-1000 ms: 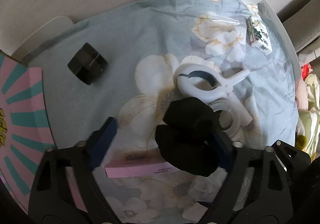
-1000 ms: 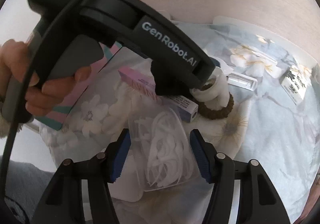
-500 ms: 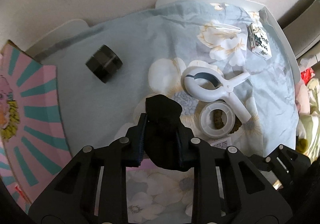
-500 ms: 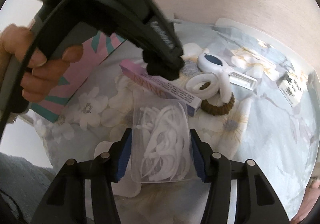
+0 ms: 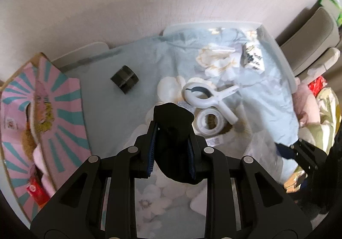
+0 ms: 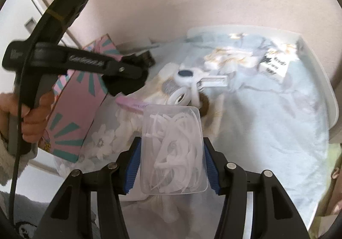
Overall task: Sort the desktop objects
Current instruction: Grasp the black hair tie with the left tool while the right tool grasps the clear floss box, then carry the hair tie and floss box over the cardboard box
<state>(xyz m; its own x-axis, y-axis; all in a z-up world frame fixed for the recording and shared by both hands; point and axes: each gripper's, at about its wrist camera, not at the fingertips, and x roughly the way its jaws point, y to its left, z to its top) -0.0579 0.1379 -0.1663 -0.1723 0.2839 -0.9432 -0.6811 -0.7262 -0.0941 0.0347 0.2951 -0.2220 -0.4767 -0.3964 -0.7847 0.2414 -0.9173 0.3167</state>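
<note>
Both grippers have lifted: left gripper [image 5: 171,147] clamps the black cloth [image 5: 174,132] mid-frame, right gripper [image 6: 172,166] holds the floss box [image 6: 173,151]; keep both grips firm toward the pink box [image 5: 42,115] at left.

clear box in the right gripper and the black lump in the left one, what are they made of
Clear box: likely thin glossy plastic, since the white pieces inside show through. Black lump: matte and creased, probably soft fabric or foam; too dark to tell.
</note>
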